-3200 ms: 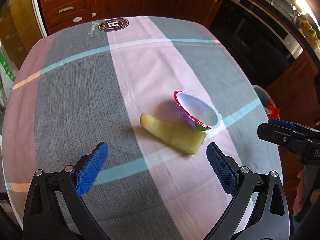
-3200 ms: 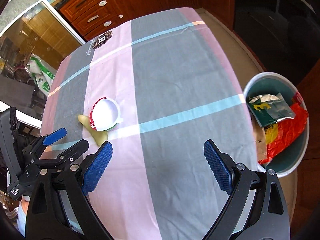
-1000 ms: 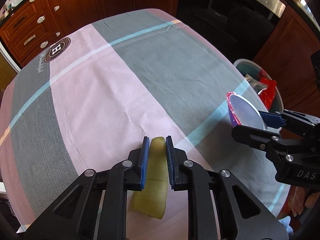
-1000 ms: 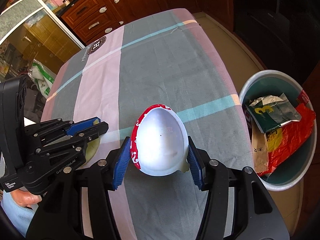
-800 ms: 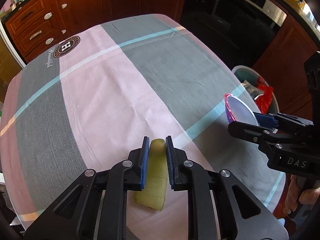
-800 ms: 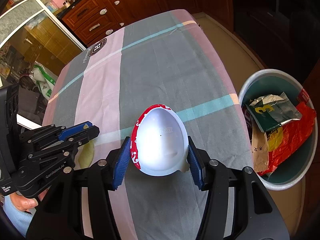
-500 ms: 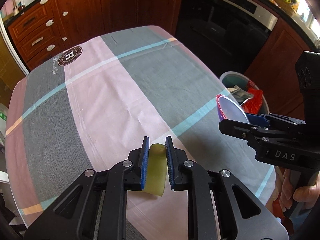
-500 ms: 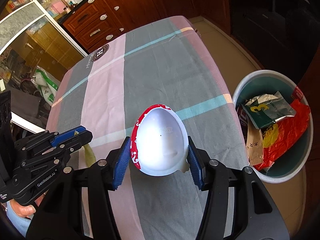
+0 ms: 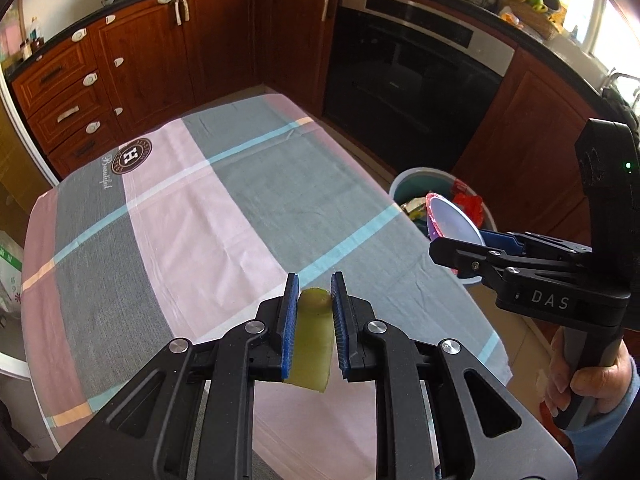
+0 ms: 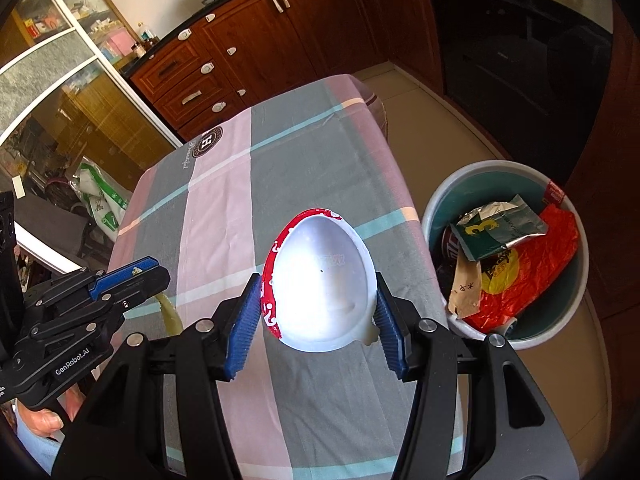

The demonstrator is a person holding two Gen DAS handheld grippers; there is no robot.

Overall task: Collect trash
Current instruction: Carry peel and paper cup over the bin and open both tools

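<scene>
**Blue pads full, bin off the bench's right edge**

Blue pads of the left gripper (image 9: 314,322) pinch a pale green peel strip (image 9: 312,340) across its width, the lower end hanging free below the jaws, clear of the checked cloth on the bench (image 9: 224,216). The right gripper (image 10: 318,320) squeezes a squashed white cup with a red rim (image 10: 320,280) between its pads, mouth facing the camera; the cup is bowed into an egg shape, so the hold looks springy.

Both loads sit above the near right part of the bench. The round bin (image 10: 436,208) stands on the floor just past the bench's right edge, already holding a red bag (image 10: 532,276) and a green wrapper (image 10: 500,228).

To do the carry well, I would keep both grips firm and bring each gripper fully over the bin's opening before letting go. The cup is nearer and could go first. The peel may cling to a pad, so spread those jaws wide, low over the rubbish.
</scene>
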